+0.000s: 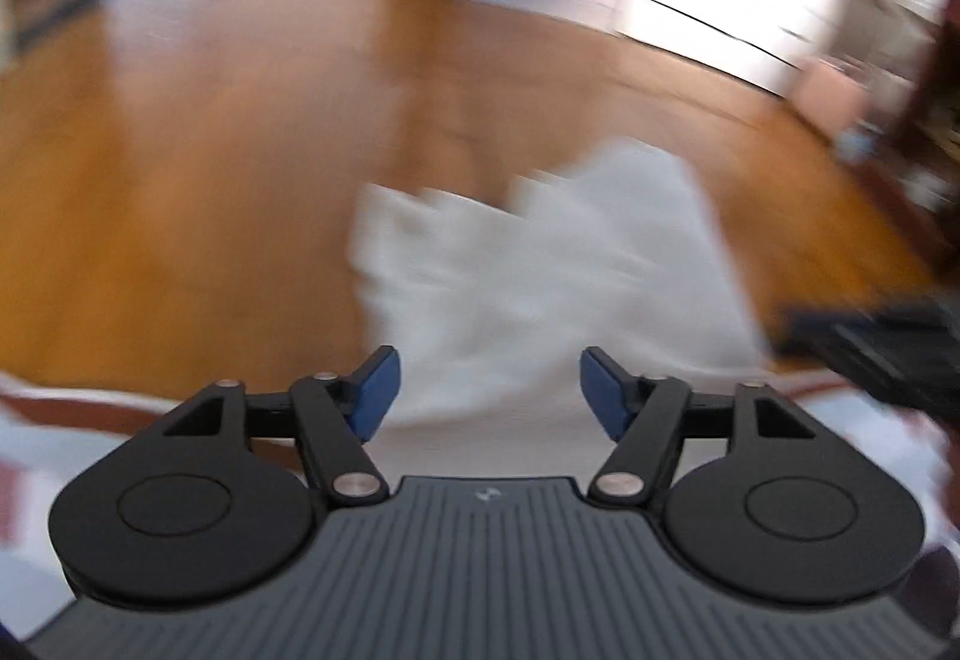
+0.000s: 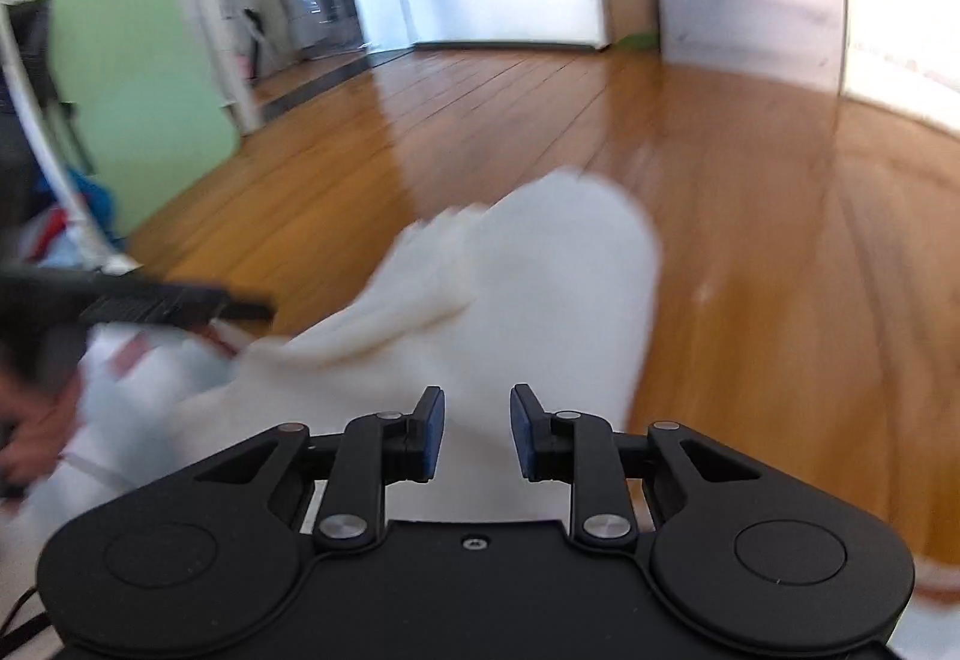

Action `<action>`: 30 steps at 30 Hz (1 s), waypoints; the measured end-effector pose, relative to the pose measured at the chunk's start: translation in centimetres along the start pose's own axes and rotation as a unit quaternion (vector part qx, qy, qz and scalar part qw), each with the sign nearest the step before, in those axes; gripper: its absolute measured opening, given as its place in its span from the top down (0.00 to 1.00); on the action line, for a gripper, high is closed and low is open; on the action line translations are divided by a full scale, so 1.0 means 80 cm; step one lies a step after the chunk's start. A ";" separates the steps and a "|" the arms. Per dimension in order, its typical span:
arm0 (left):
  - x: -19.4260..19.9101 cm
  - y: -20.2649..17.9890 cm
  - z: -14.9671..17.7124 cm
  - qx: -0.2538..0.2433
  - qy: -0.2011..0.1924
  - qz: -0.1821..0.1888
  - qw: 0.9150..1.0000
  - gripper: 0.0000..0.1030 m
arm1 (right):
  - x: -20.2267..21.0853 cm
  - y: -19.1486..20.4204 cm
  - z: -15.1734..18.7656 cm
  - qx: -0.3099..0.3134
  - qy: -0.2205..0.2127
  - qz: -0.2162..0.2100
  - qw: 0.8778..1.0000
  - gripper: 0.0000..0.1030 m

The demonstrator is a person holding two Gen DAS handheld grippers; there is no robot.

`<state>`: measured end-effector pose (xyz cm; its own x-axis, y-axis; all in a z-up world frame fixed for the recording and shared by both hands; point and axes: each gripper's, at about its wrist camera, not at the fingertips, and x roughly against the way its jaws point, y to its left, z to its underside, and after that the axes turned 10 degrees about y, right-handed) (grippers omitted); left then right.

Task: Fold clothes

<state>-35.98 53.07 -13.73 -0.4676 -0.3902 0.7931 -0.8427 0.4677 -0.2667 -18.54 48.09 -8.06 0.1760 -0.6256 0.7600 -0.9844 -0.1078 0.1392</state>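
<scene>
On the glossy plank floor point(image 2: 750, 216), soft white cloth point(image 2: 528, 264) lies rumpled; both hand-held grippers point(image 1: 489, 390) point(image 2: 477, 432) gape, released.

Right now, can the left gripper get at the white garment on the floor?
Probably yes. The left gripper has its jaws apart with nothing between them, and the white garment lies just ahead on the wooden floor with nothing between. The picture is blurred.

White garment point(image 1: 540, 264) blurred, folds unreadable.
</scene>
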 end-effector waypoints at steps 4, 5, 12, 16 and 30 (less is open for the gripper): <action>-0.053 -0.034 -0.028 -0.092 0.042 -0.059 0.993 0.29 | -0.035 0.008 -0.031 0.076 -0.006 0.050 0.996 0.70; -0.068 -0.035 -0.035 -0.100 0.048 -0.100 0.989 0.29 | -0.044 0.009 -0.032 0.102 -0.002 0.063 0.993 0.69; -0.078 0.037 -0.049 0.031 0.042 -0.187 0.981 0.25 | -0.084 -0.048 -0.007 0.089 0.026 0.080 0.992 0.70; -0.059 0.057 -0.053 0.057 0.019 -0.220 0.974 0.26 | -0.081 -0.051 -0.005 0.092 0.023 0.072 0.993 0.70; -0.083 0.090 -0.091 0.088 0.008 -0.043 0.995 0.29 | -0.085 -0.088 -0.022 0.080 0.077 0.017 0.994 0.68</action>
<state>-37.00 64.80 -16.92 -0.3886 -0.4100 0.8251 -0.9138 0.2863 -0.2882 -12.81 54.45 -13.11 0.1297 -0.5068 0.8522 -0.9759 -0.2174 0.0192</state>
